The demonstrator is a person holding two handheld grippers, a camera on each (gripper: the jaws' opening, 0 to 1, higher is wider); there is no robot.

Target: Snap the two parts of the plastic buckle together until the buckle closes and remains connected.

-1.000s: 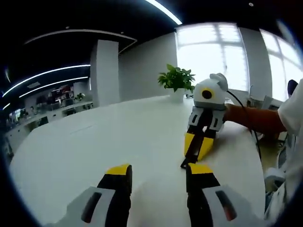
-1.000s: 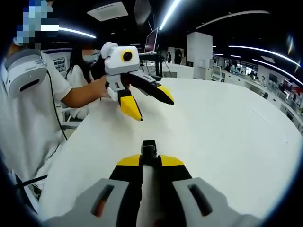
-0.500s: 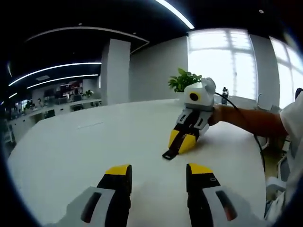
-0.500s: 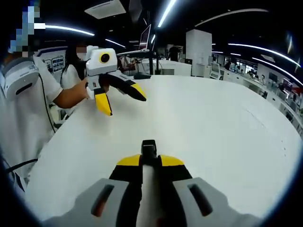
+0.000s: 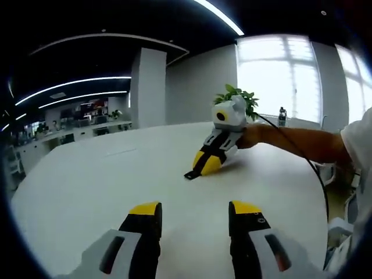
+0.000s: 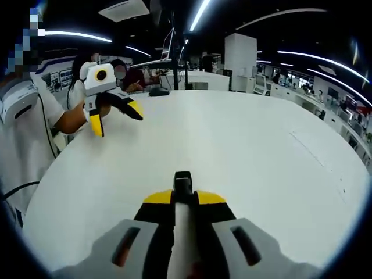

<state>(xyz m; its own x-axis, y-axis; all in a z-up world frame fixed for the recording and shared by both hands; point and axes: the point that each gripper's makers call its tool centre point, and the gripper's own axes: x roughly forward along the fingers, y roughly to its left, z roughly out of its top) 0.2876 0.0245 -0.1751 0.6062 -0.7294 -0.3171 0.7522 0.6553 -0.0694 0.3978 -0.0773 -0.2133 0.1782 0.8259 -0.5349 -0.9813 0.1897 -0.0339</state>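
Left gripper view, white table (image 5: 87, 186), window (image 5: 279, 75)

A wide white table (image 5: 87, 180) is seen under both views. A potted green plant (image 5: 247, 99) is set at its far edge before bright windows (image 5: 279, 75). A white pillar (image 5: 148, 87) and ceiling light strips (image 6: 308, 55) are visible beyond.
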